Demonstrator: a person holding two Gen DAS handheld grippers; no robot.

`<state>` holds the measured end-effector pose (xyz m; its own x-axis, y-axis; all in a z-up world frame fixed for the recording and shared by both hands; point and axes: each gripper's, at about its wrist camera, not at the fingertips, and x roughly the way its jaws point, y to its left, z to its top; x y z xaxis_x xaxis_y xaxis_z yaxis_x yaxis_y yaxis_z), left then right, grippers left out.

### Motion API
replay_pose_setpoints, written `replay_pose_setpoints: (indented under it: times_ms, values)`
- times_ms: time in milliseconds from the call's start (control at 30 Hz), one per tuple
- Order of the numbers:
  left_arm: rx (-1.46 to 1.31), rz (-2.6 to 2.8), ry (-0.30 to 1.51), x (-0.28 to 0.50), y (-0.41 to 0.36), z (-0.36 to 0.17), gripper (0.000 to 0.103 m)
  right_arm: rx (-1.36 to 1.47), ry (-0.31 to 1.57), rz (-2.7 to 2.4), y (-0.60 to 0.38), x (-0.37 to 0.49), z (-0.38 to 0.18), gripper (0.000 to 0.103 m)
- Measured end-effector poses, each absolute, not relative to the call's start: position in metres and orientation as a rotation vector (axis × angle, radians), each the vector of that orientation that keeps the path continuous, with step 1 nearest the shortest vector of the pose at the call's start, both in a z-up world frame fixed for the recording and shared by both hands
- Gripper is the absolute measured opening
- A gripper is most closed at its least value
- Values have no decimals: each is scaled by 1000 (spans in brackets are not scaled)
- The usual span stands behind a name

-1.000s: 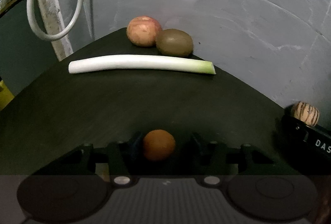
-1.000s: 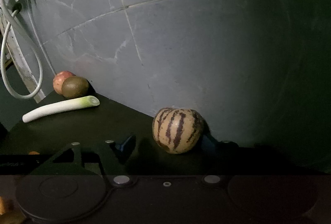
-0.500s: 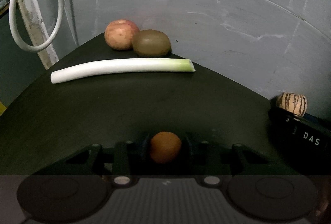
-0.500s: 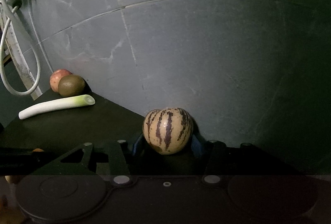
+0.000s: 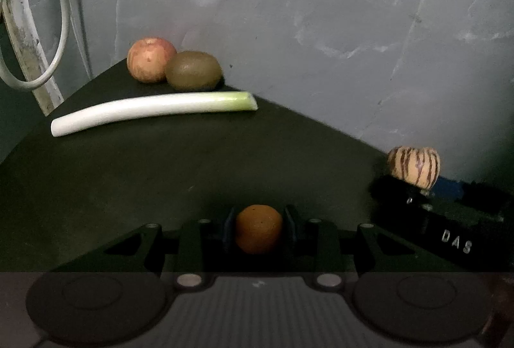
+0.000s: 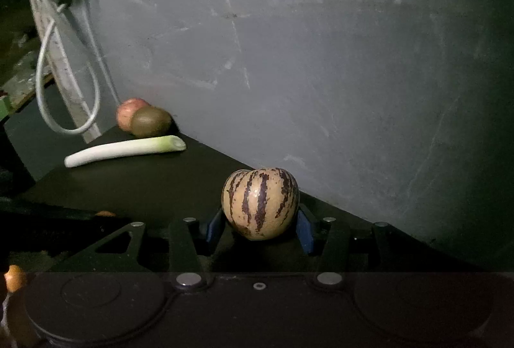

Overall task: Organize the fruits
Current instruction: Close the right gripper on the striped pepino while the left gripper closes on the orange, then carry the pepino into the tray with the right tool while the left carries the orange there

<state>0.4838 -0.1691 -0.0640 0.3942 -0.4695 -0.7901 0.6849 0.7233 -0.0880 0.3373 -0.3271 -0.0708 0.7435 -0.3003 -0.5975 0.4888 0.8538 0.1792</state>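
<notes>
My left gripper (image 5: 258, 227) is shut on a small orange fruit (image 5: 258, 228), both pads pressing its sides above the dark table (image 5: 160, 171). My right gripper (image 6: 260, 226) is shut on a cream fruit with purple stripes (image 6: 260, 203), near the wall; that striped fruit (image 5: 413, 166) also shows at the right of the left wrist view. At the table's far corner a red apple (image 5: 149, 63) touches a brown kiwi (image 5: 194, 71). A white and green leek (image 5: 151, 111) lies just in front of them.
A grey marbled wall (image 5: 321, 26) runs along the table's far edge. A looped white cable (image 5: 35, 26) hangs by a pale post at the left corner. Another small orange piece (image 6: 13, 277) shows at the lower left of the right wrist view.
Both grippers closed onto their fruits: the left on the orange one, the right on the striped one. The left view shifted, so the apple, kiwi and leek sit further left.
</notes>
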Motion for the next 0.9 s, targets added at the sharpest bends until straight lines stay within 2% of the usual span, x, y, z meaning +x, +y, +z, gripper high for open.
replay_pose_setpoints:
  times_ms: [467, 900]
  values:
    - [148, -710, 816, 445, -137, 2, 35, 257, 520, -285, -300, 300, -14, 49]
    - [5, -514, 773, 372, -58, 41, 35, 172, 508, -13, -252, 258, 24, 49]
